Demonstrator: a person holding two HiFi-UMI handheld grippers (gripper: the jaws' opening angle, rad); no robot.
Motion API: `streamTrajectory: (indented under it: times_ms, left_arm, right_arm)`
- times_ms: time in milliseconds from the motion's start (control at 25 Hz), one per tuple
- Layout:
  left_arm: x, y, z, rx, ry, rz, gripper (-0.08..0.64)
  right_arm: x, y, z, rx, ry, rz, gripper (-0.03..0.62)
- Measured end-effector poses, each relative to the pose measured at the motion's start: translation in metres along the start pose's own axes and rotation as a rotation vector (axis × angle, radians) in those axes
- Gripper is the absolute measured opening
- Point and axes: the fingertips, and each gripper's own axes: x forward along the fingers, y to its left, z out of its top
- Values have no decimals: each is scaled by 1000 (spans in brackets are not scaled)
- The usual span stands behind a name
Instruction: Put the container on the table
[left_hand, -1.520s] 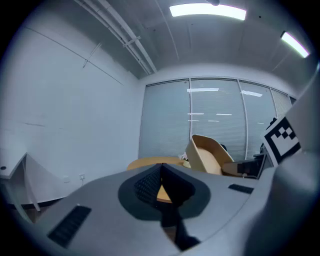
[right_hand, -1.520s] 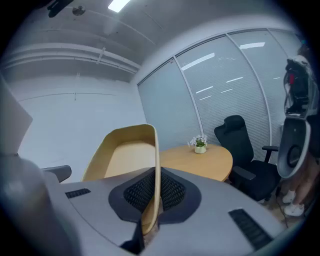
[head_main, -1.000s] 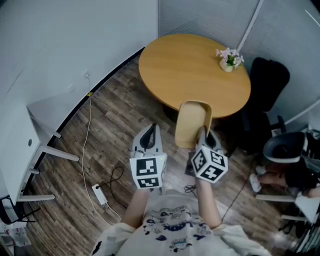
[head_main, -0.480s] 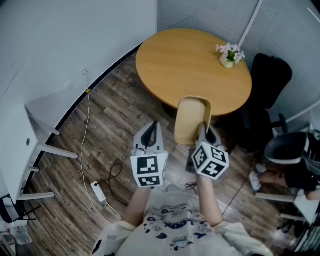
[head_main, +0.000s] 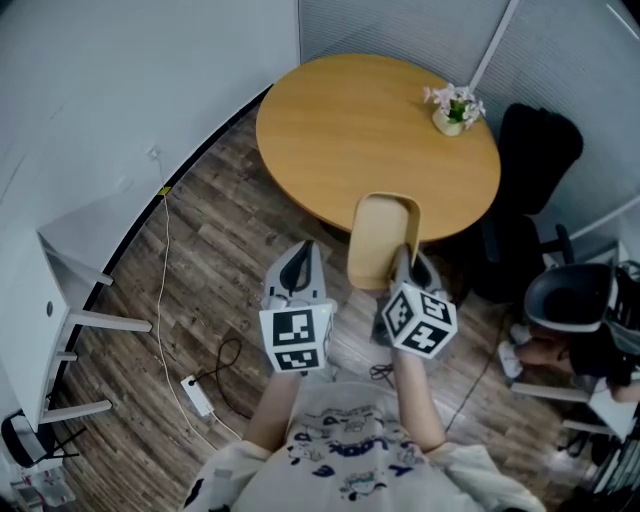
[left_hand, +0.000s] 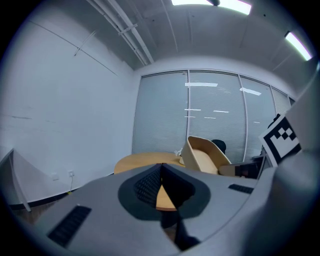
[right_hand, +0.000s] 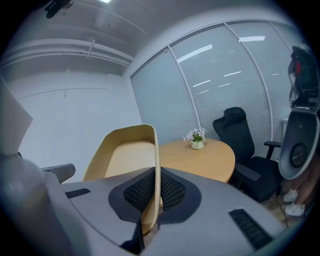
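A tan, shallow container (head_main: 383, 240) hangs in the air by the near edge of the round wooden table (head_main: 350, 125). My right gripper (head_main: 404, 258) is shut on its near right rim; in the right gripper view the container (right_hand: 125, 160) stands on edge, its wall pinched between the jaws of that gripper (right_hand: 151, 196). My left gripper (head_main: 297, 270) is beside it to the left, shut with nothing held. In the left gripper view the left gripper (left_hand: 161, 176) points toward the table (left_hand: 145, 161), and the container (left_hand: 202, 156) shows to its right.
A small pot of flowers (head_main: 452, 110) stands at the table's far right. A black office chair (head_main: 530, 170) is right of the table. A white desk (head_main: 40, 300) stands at left, with a cable and power strip (head_main: 195, 392) on the wood floor.
The table has come nearer beneath the container and shifted left in the head view. Both grippers keep their hold and spacing.
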Motion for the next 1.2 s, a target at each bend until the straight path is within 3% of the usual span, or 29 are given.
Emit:
streamTrajectory:
  times_ms: [760, 1200]
  left_arm:
    - [173, 39, 50, 11, 3, -116, 3]
    - [243, 57, 53, 18, 38, -159, 3]
  right_arm:
    - [153, 6, 62, 12, -18, -82, 8]
    - [215, 0, 73, 13, 7, -138, 8]
